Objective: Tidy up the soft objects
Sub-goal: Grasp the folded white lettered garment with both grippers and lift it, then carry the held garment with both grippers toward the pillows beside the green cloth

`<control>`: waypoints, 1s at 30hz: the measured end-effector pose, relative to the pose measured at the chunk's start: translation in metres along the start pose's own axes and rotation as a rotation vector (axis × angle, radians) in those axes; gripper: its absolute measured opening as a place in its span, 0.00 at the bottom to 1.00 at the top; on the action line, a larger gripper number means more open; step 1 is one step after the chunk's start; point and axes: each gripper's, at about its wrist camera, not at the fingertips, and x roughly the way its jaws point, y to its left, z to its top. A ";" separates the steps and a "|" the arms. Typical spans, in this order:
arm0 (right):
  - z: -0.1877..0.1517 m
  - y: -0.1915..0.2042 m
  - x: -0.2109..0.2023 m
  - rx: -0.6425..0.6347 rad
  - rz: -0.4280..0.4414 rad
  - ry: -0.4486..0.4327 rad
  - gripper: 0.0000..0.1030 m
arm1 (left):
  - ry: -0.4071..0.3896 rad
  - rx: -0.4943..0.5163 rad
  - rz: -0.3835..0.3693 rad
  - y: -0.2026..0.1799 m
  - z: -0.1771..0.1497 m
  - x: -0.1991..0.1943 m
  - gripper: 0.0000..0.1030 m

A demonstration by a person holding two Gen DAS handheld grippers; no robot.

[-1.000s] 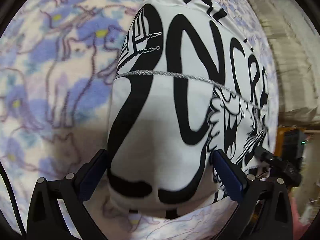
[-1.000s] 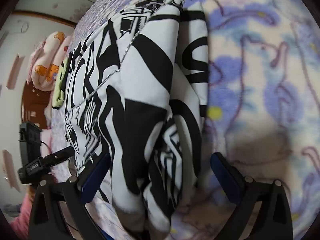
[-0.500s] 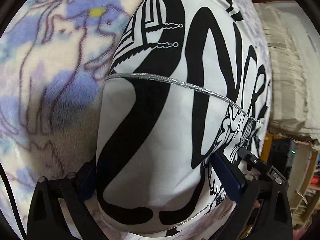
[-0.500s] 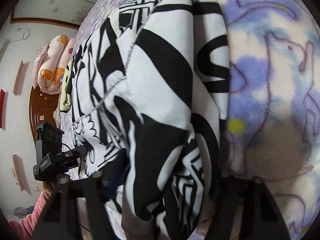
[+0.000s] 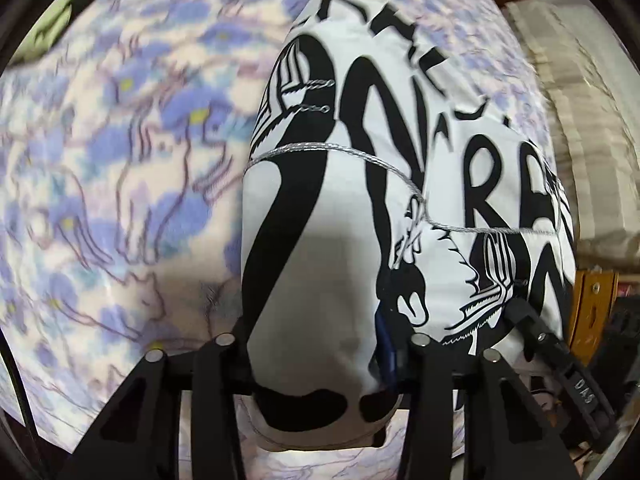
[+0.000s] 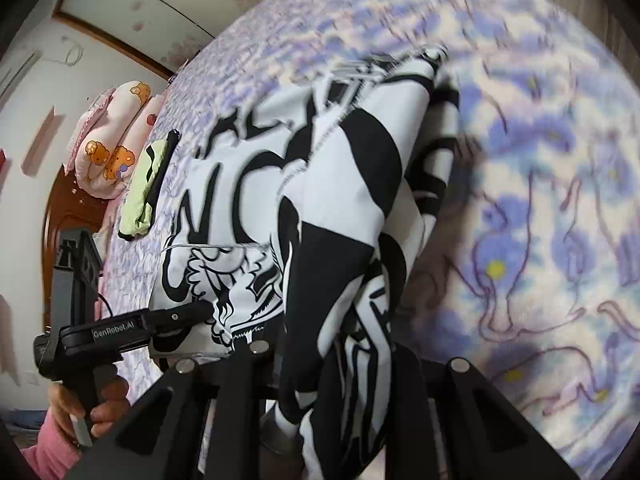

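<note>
A white garment [image 5: 320, 208] with bold black lettering and a thin silver chain lies on a purple-flowered fleece blanket [image 5: 120, 168]. My left gripper [image 5: 316, 360] is shut on its near edge, which bunches up between the fingers. In the right wrist view the same garment [image 6: 332, 208] is lifted into a fold, and my right gripper [image 6: 336, 364] is shut on the other near corner. The other gripper [image 6: 120, 332], held by a hand in a pink sleeve, shows at the lower left of that view.
A folded light-green cloth [image 6: 146, 188] lies on the blanket [image 6: 540, 208] past the garment. Pink teddy-print pillows [image 6: 112, 148] sit by the wooden headboard. Beige bedding [image 5: 580, 128] is stacked to the right in the left wrist view.
Both grippers have gone from open to shut on the garment's near edge. The cloth has lifted and bunched toward the middle, and the views have shifted.
</note>
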 end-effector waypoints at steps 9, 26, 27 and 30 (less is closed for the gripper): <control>0.004 0.110 -0.021 -0.025 -0.066 -0.085 0.16 | 0.003 0.128 -0.041 0.076 0.062 -0.104 0.37; 0.110 0.394 0.098 -0.179 0.115 -0.315 0.16 | -0.266 0.177 0.050 0.163 0.147 -0.185 0.38; 0.118 0.408 0.111 -0.188 0.131 -0.316 0.16 | -0.285 0.157 0.056 0.184 0.163 -0.191 0.38; 0.139 0.443 0.152 -0.215 0.170 -0.310 0.16 | -0.318 0.107 0.065 0.236 0.193 -0.195 0.38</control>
